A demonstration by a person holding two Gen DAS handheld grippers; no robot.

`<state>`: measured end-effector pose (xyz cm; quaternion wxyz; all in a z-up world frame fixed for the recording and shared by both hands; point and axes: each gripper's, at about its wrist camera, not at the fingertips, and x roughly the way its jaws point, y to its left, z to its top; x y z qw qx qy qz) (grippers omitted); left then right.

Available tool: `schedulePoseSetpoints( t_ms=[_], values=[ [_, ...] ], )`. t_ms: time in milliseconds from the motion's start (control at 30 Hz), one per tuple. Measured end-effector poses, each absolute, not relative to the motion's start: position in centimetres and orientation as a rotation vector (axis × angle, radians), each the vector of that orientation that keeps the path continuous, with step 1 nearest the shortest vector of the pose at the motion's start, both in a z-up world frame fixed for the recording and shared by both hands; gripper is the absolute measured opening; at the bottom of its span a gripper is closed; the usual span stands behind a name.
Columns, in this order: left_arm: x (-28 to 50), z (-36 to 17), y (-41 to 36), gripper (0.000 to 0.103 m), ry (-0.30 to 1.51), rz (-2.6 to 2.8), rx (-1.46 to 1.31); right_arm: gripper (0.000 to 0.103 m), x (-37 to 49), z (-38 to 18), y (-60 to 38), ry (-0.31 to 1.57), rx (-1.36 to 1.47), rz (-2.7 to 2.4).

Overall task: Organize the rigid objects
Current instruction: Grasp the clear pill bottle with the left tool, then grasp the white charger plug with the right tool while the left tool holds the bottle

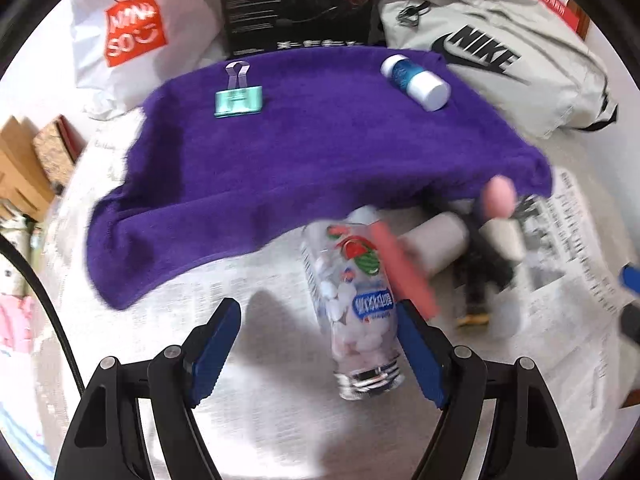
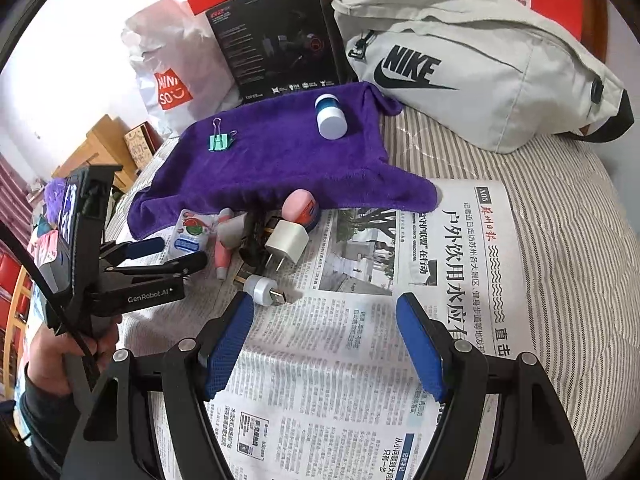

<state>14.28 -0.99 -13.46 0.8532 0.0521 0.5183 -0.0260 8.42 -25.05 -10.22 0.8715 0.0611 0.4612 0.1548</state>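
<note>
Surface: I see a newspaper (image 2: 360, 320) spread over a grey striped cloth (image 2: 560, 240), with a purple towel (image 2: 280, 160) laid across the far part.
On the towel: a green binder clip (image 2: 219, 141) to the left and a blue-and-white bottle (image 2: 330, 117) lying to the right, well apart.
Pile at the towel's near edge: a clear candy bottle (image 1: 354, 304), a pink pen (image 2: 222, 248), a white charger plug (image 2: 286, 242), a pink round case (image 2: 300, 206) and a small USB light (image 2: 264, 289), close together on the newspaper.
Left hand-held gripper (image 1: 316, 352): spread wide, its right pad just beside the candy bottle; I cannot tell if it touches.
Right hand-held gripper (image 2: 324, 344): spread wide above bare newspaper, holding nothing.
Room: a grey Nike bag (image 2: 480, 72), a black box (image 2: 276, 40) and a white Miniso bag (image 2: 172, 80) behind the towel.
</note>
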Motion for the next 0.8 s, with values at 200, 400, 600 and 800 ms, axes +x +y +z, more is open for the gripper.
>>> schedulePoseSetpoints(
  t_ms=[200, 400, 600, 800],
  values=[
    [14.3, -14.0, 0.3, 0.078, 1.081, -0.025, 0.122, 0.073, 8.4, -10.7, -24.6, 0.963, 0.128, 0.354],
    [14.7, -13.9, -0.6, 0.078, 1.03, -0.015, 0.204, 0.073, 8.8, -11.9, -24.1, 0.984, 0.108, 0.354],
    [14.0, -13.9, 0.4, 0.04, 1.0, -0.105, 0.062, 0.073, 9.8, -13.3, -23.7, 0.996, 0.143, 0.35],
    [13.4, -14.1, 0.3, 0.04, 0.968, -0.115, 0.085, 0.073, 11.6, -13.3, -22.7, 0.966, 0.212, 0.356]
  ],
)
